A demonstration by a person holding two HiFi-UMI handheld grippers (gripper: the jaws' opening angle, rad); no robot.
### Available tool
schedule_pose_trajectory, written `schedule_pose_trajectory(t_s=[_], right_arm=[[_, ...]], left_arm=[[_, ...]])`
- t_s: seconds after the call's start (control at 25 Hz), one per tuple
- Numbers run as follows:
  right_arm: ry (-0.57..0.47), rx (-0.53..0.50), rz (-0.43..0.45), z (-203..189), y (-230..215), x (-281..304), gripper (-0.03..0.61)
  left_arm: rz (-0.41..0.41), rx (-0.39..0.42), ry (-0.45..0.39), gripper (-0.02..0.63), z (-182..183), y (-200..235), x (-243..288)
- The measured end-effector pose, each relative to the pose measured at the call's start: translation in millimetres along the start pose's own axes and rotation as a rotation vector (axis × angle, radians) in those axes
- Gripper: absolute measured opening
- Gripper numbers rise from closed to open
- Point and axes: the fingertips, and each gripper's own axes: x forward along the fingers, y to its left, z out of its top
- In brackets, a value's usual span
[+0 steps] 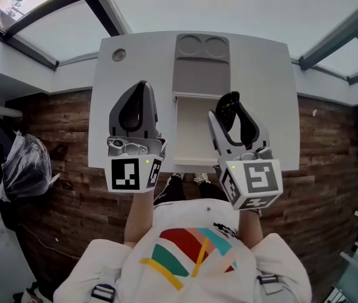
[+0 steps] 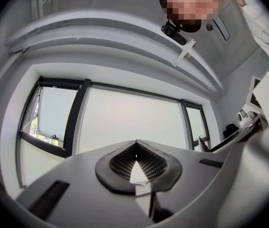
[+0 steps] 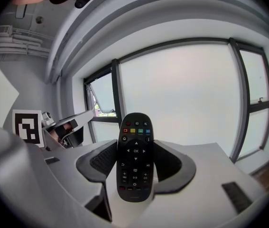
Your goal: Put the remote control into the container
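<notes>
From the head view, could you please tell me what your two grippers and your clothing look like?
Both the left gripper and the right gripper have grey plastic shells with dark, ribbed pads. Each carries a white cube printed with black square markers. No cables show. The shirt is white with red, teal and yellow stripes.
</notes>
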Motion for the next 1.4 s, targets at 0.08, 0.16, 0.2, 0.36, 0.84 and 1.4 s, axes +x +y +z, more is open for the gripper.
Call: schedule_pose_trajectory(t_s=[0.08, 0.16, 0.2, 0.36, 0.84, 1.4], right_arm=[[0.041, 0.008, -0.022, -15, -1, 6, 0.241], [0.098, 0.018, -0.037, -35, -3, 14, 0.241], [0.128, 0.025, -0.043, -47, -3, 19, 0.241], [0.237, 0.059, -0.062, -92, -6, 39, 0.242], [0.554, -0.062, -0.084, -200, 5, 80, 0.242], [0.773, -0.208, -0.033, -258, 18, 90, 0.242]], left_arm=[[-0.015, -0.012, 0.028, 0.008, -12, 1, 3], [-0.026, -0.019, 0.057, 0.008, -26, 3, 4], [-0.030, -0.020, 0.071, 0.008, -33, 3, 3], [-0.045, -0.036, 0.142, 0.008, -67, 5, -1], [-0.063, -0.074, 0.280, 0.008, -142, 17, -13], [-0.051, -0.104, 0.311, 0.008, -167, 24, -21]])
